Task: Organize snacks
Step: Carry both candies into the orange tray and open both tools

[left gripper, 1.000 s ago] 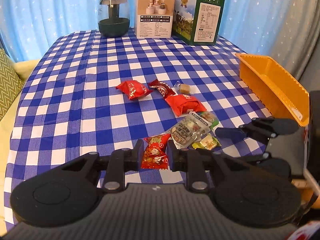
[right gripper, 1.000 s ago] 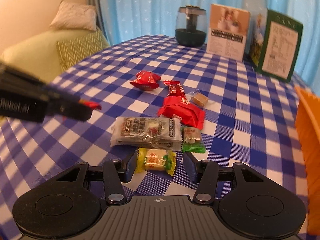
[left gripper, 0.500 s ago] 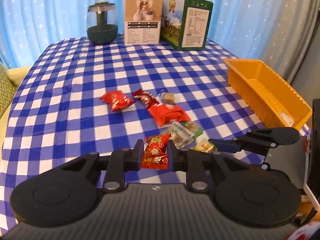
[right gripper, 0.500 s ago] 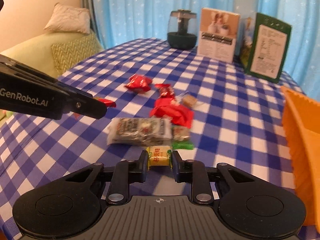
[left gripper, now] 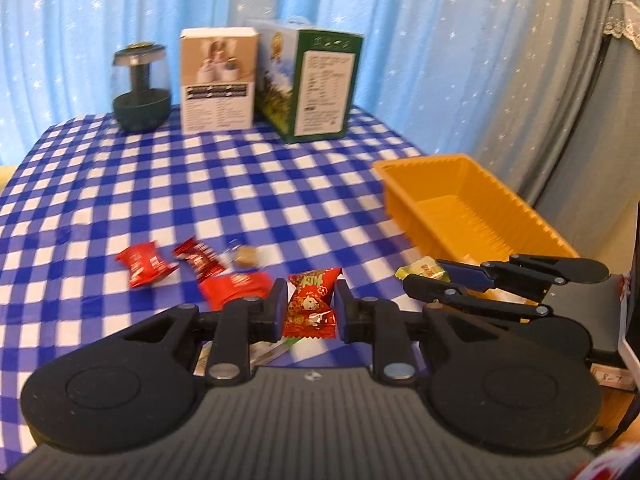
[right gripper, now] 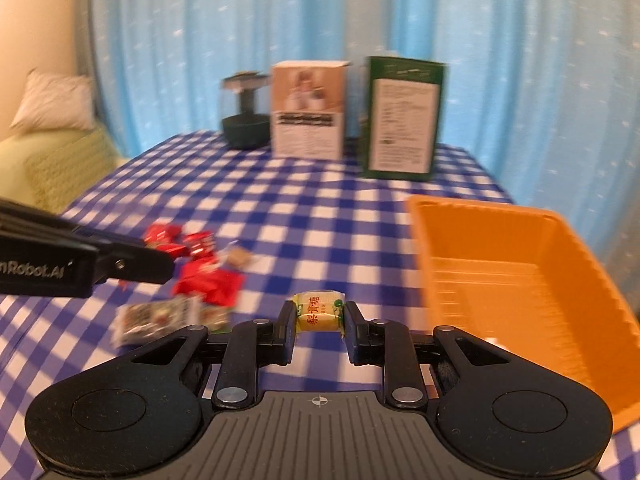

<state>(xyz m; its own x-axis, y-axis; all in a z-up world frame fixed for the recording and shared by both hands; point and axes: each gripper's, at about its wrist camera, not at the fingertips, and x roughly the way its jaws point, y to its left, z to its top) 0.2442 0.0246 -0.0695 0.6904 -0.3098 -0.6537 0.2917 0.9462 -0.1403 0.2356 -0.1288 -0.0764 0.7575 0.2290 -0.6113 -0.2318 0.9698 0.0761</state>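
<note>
While both tongs carry | left tongs (left gripper: 309,307) clamped on red snack packet (left gripper: 310,304) | right tongs (right gripper: 318,316) clamped on yellow candy (right gripper: 318,314) | step: transport off surface (left gripper: 120,184) | next: over orange tray (right gripper: 500,280) at right, release.

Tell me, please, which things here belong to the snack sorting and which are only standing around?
Belong: red snack packet in left gripper; yellow candy in right gripper; orange tray; loose snacks on the cloth.

Standing around: dark jar, white box, green box, curtain.
</note>
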